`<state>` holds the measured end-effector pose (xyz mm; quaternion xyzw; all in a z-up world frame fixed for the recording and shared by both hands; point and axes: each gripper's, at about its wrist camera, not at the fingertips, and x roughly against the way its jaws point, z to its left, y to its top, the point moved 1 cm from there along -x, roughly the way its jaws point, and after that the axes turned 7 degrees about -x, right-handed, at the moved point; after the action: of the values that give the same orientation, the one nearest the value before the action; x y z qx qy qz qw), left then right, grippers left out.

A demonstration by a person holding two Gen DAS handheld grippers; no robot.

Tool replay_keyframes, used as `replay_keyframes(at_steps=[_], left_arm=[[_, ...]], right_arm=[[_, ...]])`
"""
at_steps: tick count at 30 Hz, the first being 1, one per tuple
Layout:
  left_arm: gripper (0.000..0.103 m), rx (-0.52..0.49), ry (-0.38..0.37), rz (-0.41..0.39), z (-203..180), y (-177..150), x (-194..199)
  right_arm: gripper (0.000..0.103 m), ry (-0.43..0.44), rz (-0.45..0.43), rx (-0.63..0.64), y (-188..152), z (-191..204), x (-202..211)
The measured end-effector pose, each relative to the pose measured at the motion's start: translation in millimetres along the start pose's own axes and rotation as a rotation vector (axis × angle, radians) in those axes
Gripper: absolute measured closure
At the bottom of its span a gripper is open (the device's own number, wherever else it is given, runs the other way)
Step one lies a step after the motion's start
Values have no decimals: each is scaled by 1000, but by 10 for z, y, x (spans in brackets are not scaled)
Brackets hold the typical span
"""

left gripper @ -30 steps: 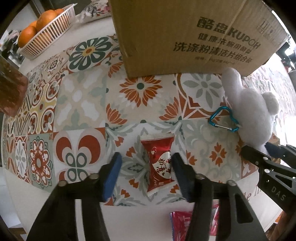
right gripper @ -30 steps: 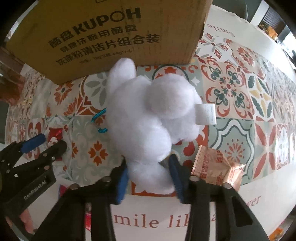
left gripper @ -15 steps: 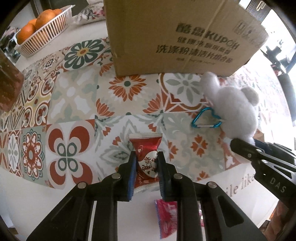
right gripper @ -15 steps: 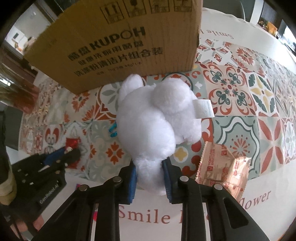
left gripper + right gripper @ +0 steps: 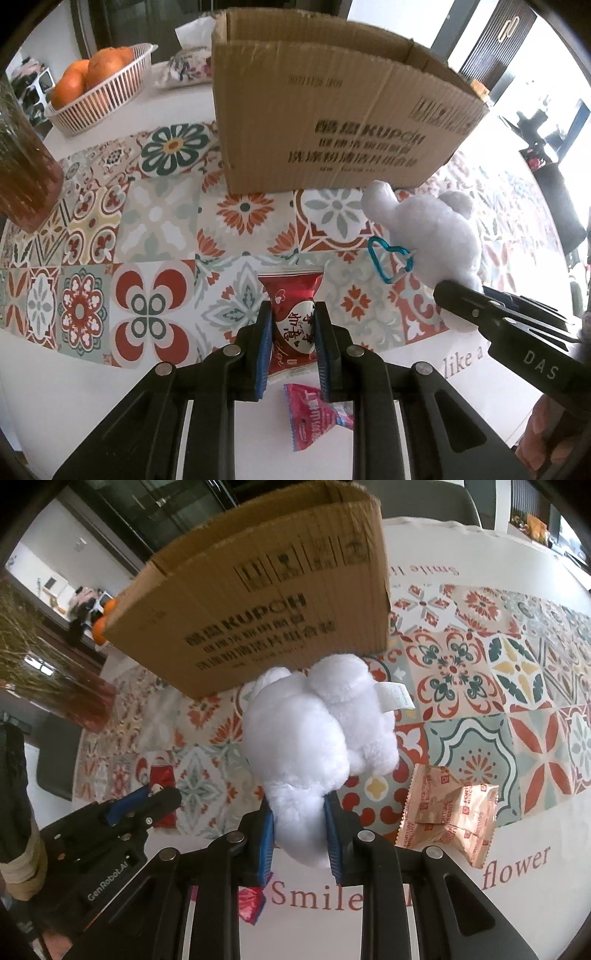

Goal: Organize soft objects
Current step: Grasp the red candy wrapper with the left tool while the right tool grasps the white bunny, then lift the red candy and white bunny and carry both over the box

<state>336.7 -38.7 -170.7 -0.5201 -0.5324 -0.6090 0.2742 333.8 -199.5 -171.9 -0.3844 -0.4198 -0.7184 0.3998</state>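
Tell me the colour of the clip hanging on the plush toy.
Teal blue, heart-shaped clip, clearest in the left wrist view.

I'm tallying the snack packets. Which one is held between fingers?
The dark red packet, clamped by the left gripper. The pink packet and the copper packet lie on the table.

White plush toy (image 5: 314, 738) and red snack packet (image 5: 293, 321) – both lifted, before cardboard box (image 5: 325, 125)

Box (image 5: 332, 122) behind plush toy (image 5: 436, 236) (right) and snack packet (image 5: 291, 317), fruit basket (image 5: 99, 99) far left
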Motion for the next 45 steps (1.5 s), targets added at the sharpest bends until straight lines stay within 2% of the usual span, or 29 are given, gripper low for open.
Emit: replay_keyframes(at_steps=[22,45], left_arm=[[81,-46,-5,-179,-125,206,689],[81,-105,9,-341,-216,578,1241]], right_arm=[[78,75,-146,22,68,207,595],[78,126,-318,65,341,414,1177]])
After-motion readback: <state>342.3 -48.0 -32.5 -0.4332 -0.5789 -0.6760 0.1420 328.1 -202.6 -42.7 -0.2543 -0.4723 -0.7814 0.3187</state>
